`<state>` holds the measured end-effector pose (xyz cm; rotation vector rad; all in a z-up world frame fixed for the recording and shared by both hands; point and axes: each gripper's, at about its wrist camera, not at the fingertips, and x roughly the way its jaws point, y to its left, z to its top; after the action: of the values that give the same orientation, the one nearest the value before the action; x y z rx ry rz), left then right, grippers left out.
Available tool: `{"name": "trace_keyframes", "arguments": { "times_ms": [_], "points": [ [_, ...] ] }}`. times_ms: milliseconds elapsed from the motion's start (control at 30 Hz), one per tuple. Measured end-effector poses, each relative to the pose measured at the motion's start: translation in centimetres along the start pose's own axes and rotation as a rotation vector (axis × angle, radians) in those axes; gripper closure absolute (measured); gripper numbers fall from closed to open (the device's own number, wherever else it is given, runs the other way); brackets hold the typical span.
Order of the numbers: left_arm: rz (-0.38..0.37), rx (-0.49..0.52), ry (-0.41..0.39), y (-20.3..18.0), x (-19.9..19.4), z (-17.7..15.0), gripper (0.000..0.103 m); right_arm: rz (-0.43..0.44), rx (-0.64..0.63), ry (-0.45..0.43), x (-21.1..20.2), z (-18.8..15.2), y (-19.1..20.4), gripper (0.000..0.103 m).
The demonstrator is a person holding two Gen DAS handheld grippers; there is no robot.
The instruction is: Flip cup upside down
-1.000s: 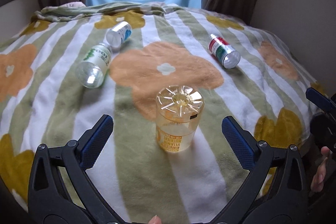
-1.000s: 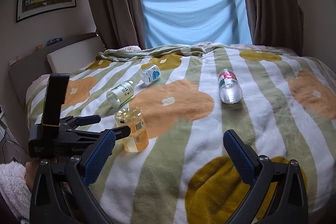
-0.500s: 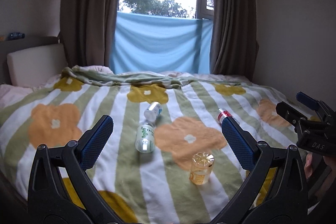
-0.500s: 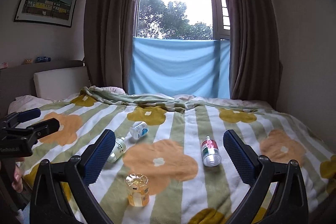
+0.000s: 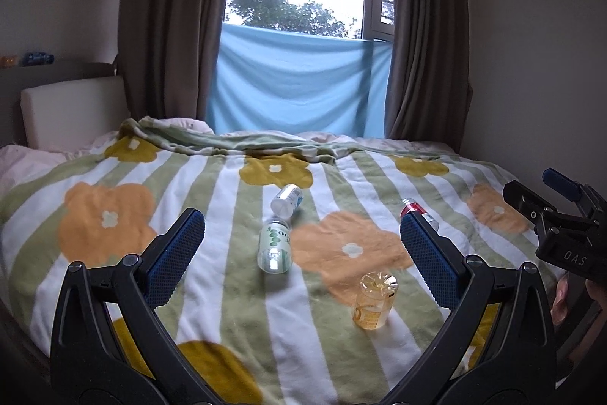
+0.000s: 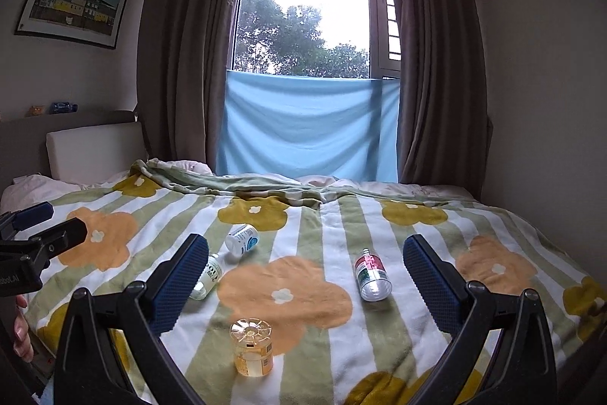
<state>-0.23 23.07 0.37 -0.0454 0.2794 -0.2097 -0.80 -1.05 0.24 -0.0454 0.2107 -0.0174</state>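
A clear yellow plastic cup (image 5: pixel 375 300) stands upside down on the flowered blanket (image 5: pixel 212 295), its ribbed base facing up; it also shows in the right wrist view (image 6: pixel 252 347). My left gripper (image 5: pixel 303 251) is open and empty, held back from and above the cup. My right gripper (image 6: pixel 305 278) is open and empty, also well back from the cup. Each gripper's body shows at the edge of the other's view, the right one (image 5: pixel 561 215) and the left one (image 6: pixel 30 249).
Three bottles lie on the blanket: a green-labelled one (image 5: pixel 274 245), a blue-labelled one (image 5: pixel 287 200) and a red-labelled one (image 6: pixel 371 276). Beyond the bed are a headboard cushion (image 6: pixel 95 150), curtains and a window with a blue cloth (image 6: pixel 307 128).
Both grippers have pulled back and up from the bed; the cup, close between the left fingers a second ago, now looks small and far. The cup stays upside down.
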Motion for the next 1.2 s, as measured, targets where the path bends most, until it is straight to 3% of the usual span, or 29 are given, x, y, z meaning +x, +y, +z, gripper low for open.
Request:
{"name": "trace_keyframes", "arguments": {
  "times_ms": [1200],
  "points": [
    [0.04, 0.056, -0.031, -1.1, 0.1, 0.3, 0.0, -0.028, 0.036, 0.02, 0.0, -0.7, -0.8, 0.0]
  ]
}}
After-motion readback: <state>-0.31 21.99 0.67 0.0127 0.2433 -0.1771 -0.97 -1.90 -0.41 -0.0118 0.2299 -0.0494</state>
